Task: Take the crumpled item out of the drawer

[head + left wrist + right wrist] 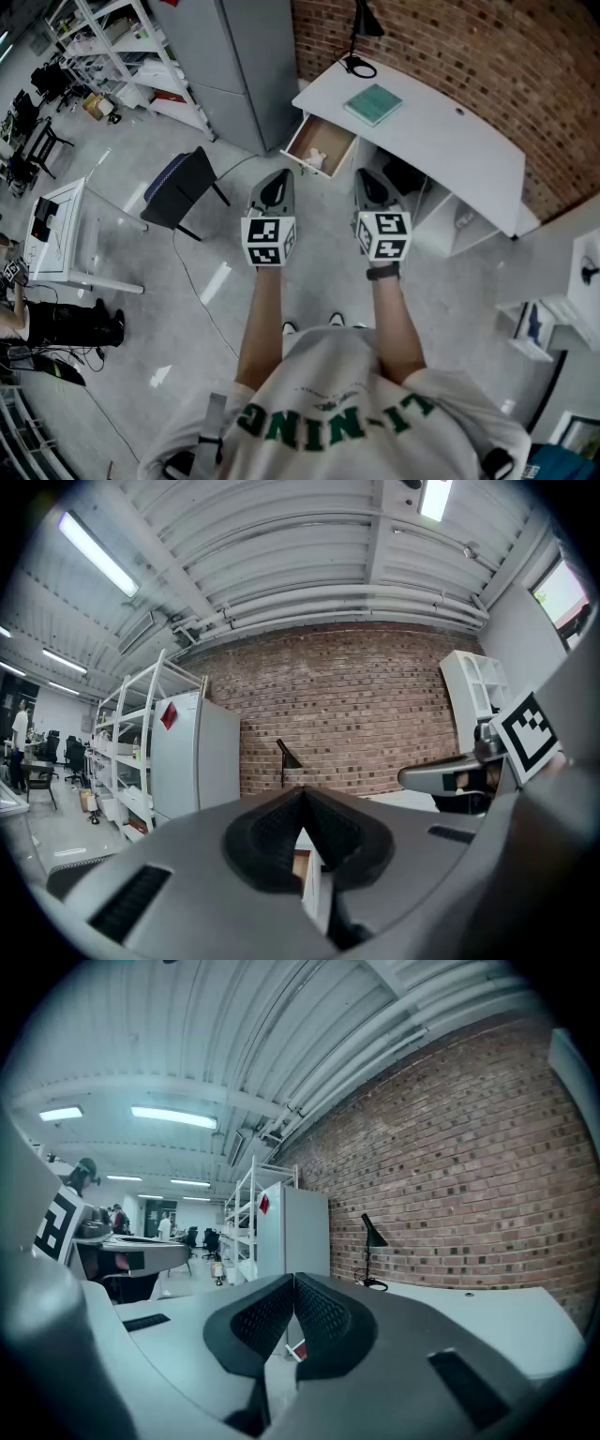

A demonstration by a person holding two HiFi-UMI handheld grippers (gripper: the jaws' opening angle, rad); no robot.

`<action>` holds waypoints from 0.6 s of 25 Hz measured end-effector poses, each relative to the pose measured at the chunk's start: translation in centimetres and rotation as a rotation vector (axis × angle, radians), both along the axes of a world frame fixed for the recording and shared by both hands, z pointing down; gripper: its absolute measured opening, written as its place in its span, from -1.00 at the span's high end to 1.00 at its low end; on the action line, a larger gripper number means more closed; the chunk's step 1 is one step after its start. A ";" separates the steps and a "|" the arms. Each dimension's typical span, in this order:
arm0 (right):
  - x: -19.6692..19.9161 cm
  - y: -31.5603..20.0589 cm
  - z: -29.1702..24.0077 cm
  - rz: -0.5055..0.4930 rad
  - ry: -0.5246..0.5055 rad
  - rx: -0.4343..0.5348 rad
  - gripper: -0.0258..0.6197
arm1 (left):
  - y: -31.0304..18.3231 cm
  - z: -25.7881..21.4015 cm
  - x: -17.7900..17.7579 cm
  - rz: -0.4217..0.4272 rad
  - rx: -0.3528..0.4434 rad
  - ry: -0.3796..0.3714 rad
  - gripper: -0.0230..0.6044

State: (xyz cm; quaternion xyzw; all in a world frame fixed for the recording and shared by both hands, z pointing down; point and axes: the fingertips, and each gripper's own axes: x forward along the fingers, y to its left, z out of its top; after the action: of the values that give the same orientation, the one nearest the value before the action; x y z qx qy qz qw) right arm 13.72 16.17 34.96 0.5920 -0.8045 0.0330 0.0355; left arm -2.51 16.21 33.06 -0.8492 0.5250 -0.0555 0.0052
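In the head view a white desk (441, 131) stands against a brick wall, and its wooden drawer (339, 150) is pulled open at the desk's left end. A pale crumpled item (317, 157) lies inside the drawer. My left gripper (277, 178) and right gripper (367, 176) are held side by side in the air, short of the drawer, both pointing toward it. The jaws of each are shut with nothing between them, as the left gripper view (303, 791) and the right gripper view (293, 1279) show. A sliver of the drawer's wood (300, 864) shows under the left jaws.
A teal book (372, 104) and a black lamp (359, 37) sit on the desk. A black chair (183, 187) stands left of the drawer, and a grey cabinet (239, 66) and white shelves (122, 47) behind it. A white table (61, 234) is far left.
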 end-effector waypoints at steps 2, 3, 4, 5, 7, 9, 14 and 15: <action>1.1 0.2 0.2 0.007 -0.001 -0.005 0.90 | 0.2 0.1 1.0 -0.002 -0.001 -0.003 0.93; 1.7 0.2 0.3 0.008 -0.001 -0.008 0.90 | 0.3 0.1 1.4 -0.005 -0.001 -0.003 0.93; 2.1 0.3 0.4 0.007 -0.001 -0.009 0.90 | 0.4 0.1 1.8 -0.010 0.001 -0.001 0.93; 2.6 0.4 0.6 0.005 0.000 -0.010 0.90 | 0.5 0.0 2.1 -0.014 0.002 0.001 0.93; 3.6 0.6 0.9 0.007 -0.006 -0.010 0.90 | 0.9 0.1 2.5 -0.023 0.004 0.004 0.93; 4.4 0.7 1.5 0.006 -0.021 -0.016 0.90 | 1.1 0.5 2.7 -0.037 0.000 0.005 0.93; 5.2 0.5 2.6 -0.006 -0.055 -0.037 0.90 | 1.1 1.8 3.2 -0.053 -0.041 0.012 0.93; 5.1 0.4 2.8 -0.010 -0.061 -0.040 0.90 | 1.1 2.0 3.3 -0.052 -0.047 0.014 0.93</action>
State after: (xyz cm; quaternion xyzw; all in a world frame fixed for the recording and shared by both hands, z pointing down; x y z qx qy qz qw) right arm 18.83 16.57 37.71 0.5861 -0.8072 0.0667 0.0229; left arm 0.81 17.29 35.10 -0.8356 0.5455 -0.0621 -0.0198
